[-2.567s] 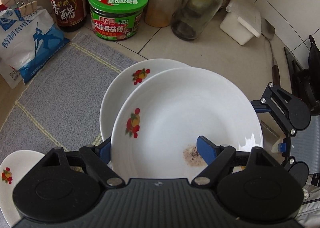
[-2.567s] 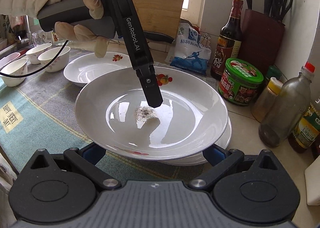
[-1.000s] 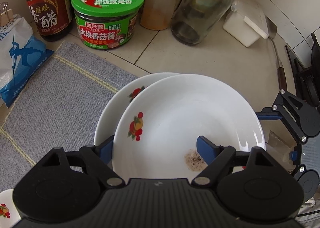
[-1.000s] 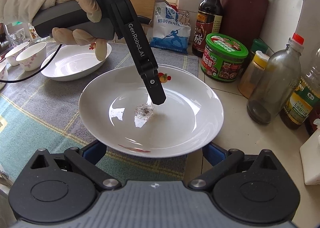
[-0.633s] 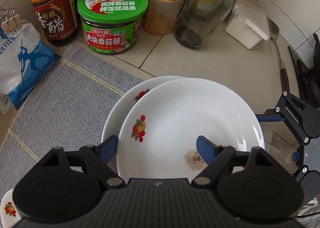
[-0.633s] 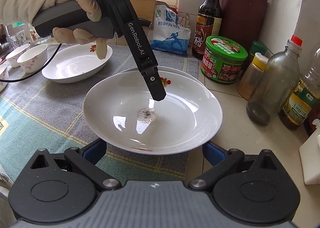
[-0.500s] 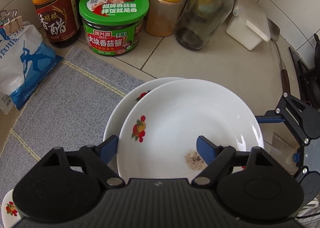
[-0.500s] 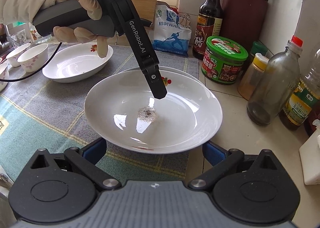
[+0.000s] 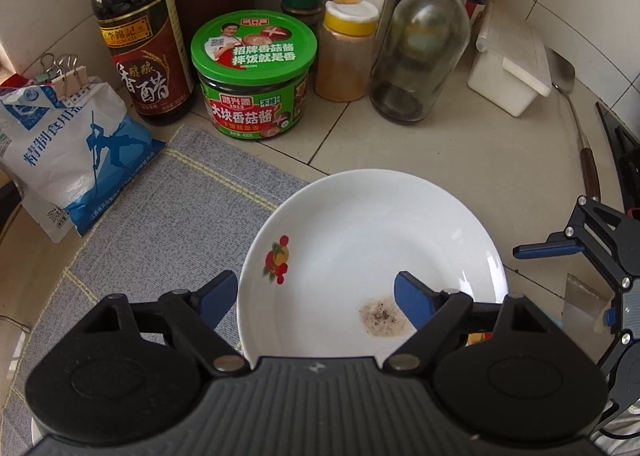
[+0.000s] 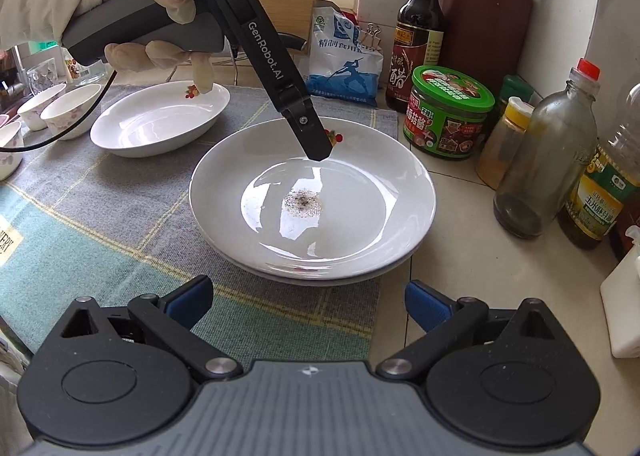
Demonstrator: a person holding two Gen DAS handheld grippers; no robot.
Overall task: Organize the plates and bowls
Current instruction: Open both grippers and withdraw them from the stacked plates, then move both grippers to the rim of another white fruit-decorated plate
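Right wrist view showed the left gripper [image 10: 316,148] with jaws apart, hanging just above the top plate [image 10: 360,192], holding nothing; the right gripper [image 10: 308,302] likewise gaped empty. That plate sat stacked on another plate [image 10: 320,280] on the grey mat [image 10: 120,196] over a tiled counter [image 10: 480,276], with speckled residue [image 10: 303,203] inside.

Home kitchen counter, tiled worktop and tiled wall

Condiments at top of frame: dark vinegar bottle [image 9: 138,28], green-lidded mushroom sauce jar [image 9: 253,74], yellow-capped spice jar [image 9: 347,50], clear glass bottle [image 9: 422,52], clipped salt bag [image 9: 68,152] at left. Knife block [image 10: 486,12] with scissors upper right in the right wrist view, cooking oil bottle [image 10: 604,192] at right edge, spatula [image 9: 576,124] at right, woven placemat [image 9: 160,224] on the counter
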